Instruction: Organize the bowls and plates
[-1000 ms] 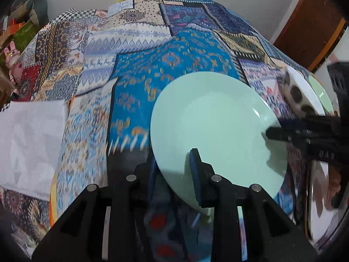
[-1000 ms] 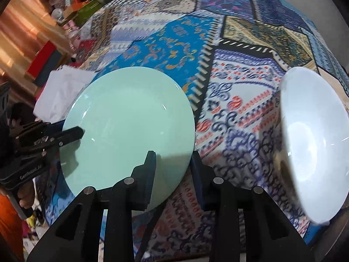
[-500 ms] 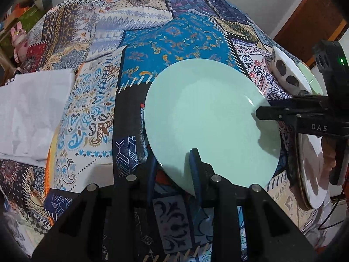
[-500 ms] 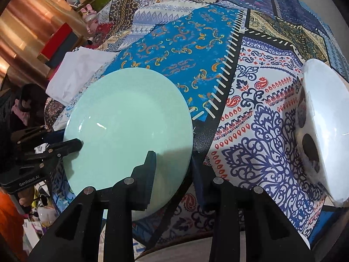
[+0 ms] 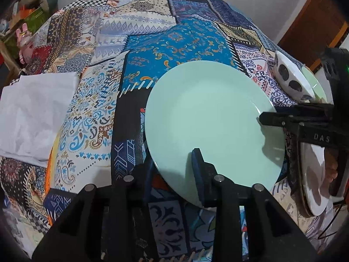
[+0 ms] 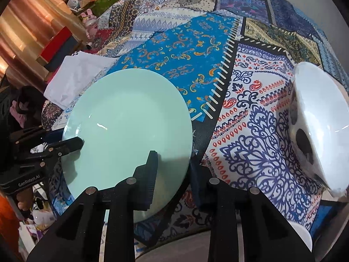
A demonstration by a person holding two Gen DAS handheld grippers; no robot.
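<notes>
Two grippers on one green plate (image 5: 209, 118), held above patterned cloth (image 5: 178, 41). Left gripper (image 5: 172, 168) opening at near rim; right gripper (image 6: 172, 166) closing on right rim. Plate has shifted nearer; handover to right likely. Spotted bowl (image 6: 316, 118) far right.

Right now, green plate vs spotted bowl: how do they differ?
1. Colour: the green plate is plain pale mint; the spotted bowl is white inside with dark spots outside.
2. Shape: the green plate is flat and shallow, the spotted bowl deep.
3. Handling: the green plate has its rim between the jaws of the left hand-held gripper and the right hand-held gripper; nothing grips the spotted bowl.
Shared: both are round, glossy, over the patterned cloth.
</notes>
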